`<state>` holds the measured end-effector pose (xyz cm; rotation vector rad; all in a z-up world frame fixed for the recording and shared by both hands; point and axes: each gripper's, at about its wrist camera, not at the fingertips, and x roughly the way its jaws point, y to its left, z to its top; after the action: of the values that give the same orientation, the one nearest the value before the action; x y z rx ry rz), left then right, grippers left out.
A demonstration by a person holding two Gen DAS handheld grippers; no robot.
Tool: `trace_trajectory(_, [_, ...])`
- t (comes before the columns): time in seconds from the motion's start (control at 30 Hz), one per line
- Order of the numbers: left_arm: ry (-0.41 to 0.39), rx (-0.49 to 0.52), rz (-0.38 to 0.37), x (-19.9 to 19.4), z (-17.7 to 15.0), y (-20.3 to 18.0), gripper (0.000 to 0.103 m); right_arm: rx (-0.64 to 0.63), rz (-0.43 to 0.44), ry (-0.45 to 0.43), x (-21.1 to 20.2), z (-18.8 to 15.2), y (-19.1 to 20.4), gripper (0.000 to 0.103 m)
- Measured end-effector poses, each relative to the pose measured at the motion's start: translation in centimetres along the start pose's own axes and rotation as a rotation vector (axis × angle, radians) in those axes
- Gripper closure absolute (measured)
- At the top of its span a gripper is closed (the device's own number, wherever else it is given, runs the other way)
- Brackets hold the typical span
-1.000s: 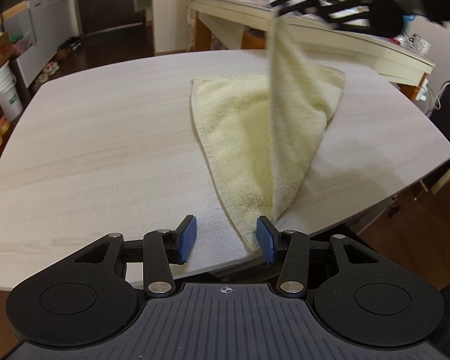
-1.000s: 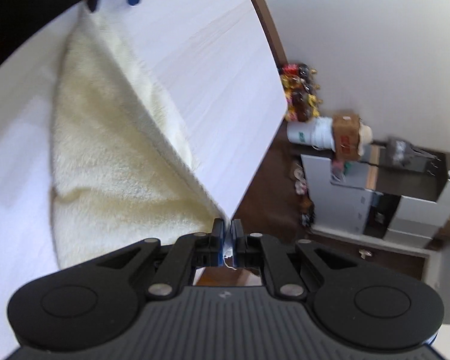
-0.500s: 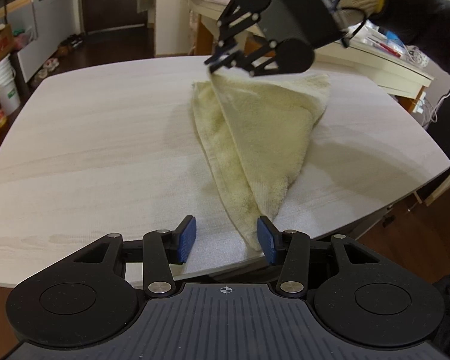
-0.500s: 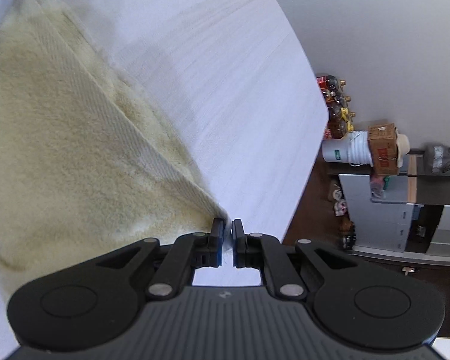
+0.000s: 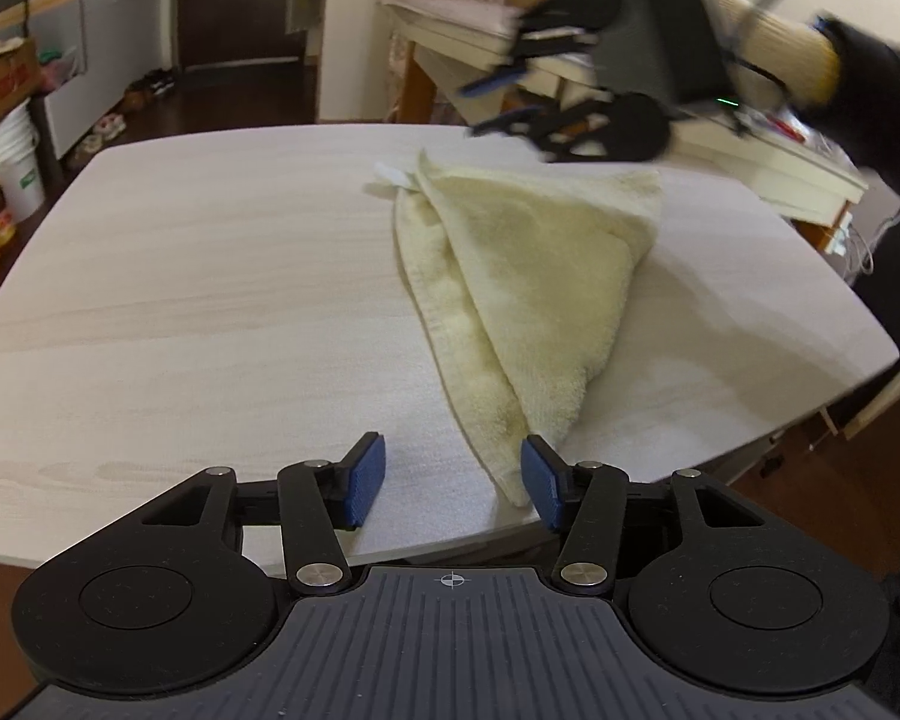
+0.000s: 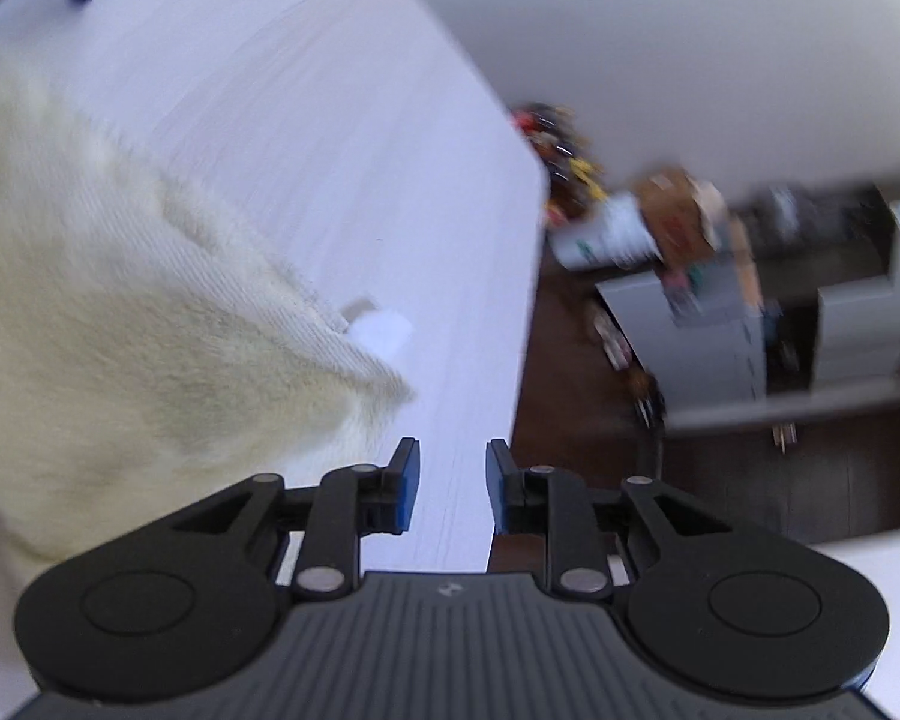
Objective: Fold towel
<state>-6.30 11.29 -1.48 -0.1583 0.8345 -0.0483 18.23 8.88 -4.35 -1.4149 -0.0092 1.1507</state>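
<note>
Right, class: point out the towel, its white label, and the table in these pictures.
towel (image 5: 528,276): left wrist view, middle of the folded top layer.
white label (image 6: 381,330): right wrist view, middle of the tag beside the towel's corner.
table (image 5: 210,276): left wrist view, bare wooden top.

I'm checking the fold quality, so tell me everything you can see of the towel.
The towel is pale yellow terry, folded into a triangle that lies flat on the light wooden table. Two layers show, slightly offset along the left edge. A small white tag sticks out at the far corner. Its near tip lies by the open left gripper; the open right gripper is clear of it.
</note>
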Motion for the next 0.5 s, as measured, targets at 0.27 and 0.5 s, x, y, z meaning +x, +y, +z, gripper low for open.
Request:
trace_trajectory(0.27, [0.053,0.113,0.028,-0.2,0.4,0.0,0.047,0.493,0.102,-0.15,-10.0,1.7,4.1,0.062])
trace_trajectory(0.5, [0.01,0.112,0.076,-1.5,1.5,1.6,0.044,0.743,0.186,-0.181,-14.7,4.4,7.9,0.059])
